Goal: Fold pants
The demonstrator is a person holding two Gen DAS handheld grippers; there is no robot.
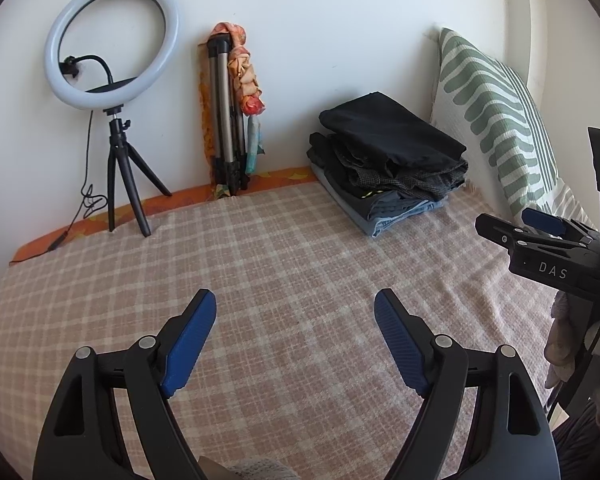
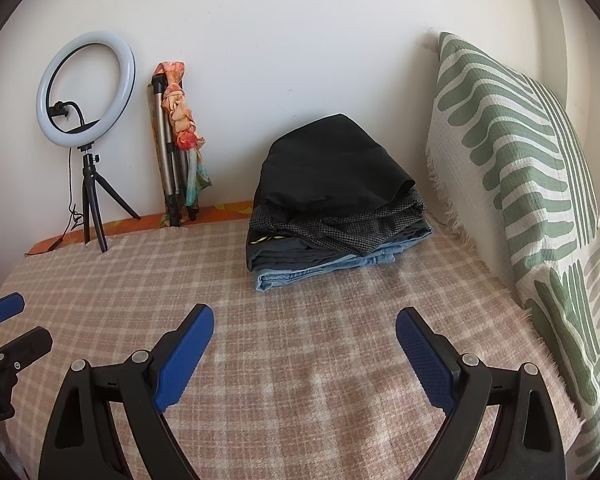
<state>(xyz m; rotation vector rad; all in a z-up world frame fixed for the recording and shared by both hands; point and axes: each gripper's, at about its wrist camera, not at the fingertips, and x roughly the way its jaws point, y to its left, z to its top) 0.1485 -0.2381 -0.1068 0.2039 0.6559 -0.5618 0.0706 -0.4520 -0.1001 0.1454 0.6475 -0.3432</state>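
The stack of folded pants [image 2: 336,208] sits at the far side of the checked blanket [image 2: 300,360], against the wall, just beside the striped pillow [image 2: 540,184]. It lies at twelve o'clock from the right gripper [image 2: 305,356] and at one o'clock from the left gripper [image 1: 295,340], so the right looks nearer. Both grippers hover empty, jaws spread wide. The stack's long axis runs roughly nine to three. Only the right view shows the denim fold at the bottom squarely; the left view shows the right gripper at three o'clock.
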